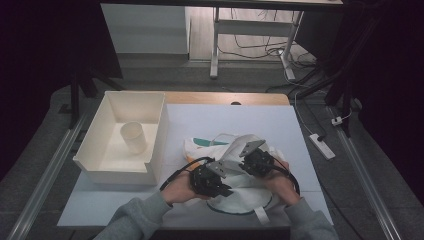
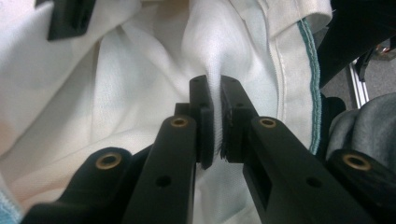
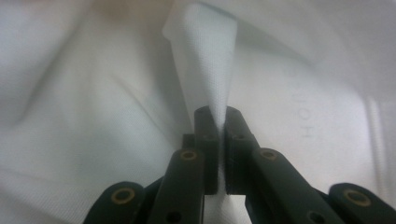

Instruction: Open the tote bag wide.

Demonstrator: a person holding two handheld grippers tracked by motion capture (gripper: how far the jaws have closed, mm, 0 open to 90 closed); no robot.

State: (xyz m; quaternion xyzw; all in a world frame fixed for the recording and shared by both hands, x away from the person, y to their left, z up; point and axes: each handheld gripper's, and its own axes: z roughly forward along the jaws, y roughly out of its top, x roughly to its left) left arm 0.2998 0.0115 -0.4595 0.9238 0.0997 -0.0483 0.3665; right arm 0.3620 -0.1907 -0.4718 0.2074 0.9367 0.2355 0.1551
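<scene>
Centrally, on the white table cover (image 1: 200, 120), a crumpled white cloth bag (image 1: 235, 195) with green trim is seen. A fold of it is pinched by the left gripper (image 2: 217, 121), jaws nearly together. Another fold is clamped by the right gripper (image 3: 218, 140). To the left, a white tray (image 1: 105, 165) containing a cup (image 1: 133, 136) is seen.

One white cloth bag (image 1: 235, 170) with teal trim. One white bin (image 1: 125, 137), one white cup (image 1: 133, 137) inside it. Two grippers: left gripper (image 1: 222, 172), right gripper (image 1: 247, 159).
</scene>
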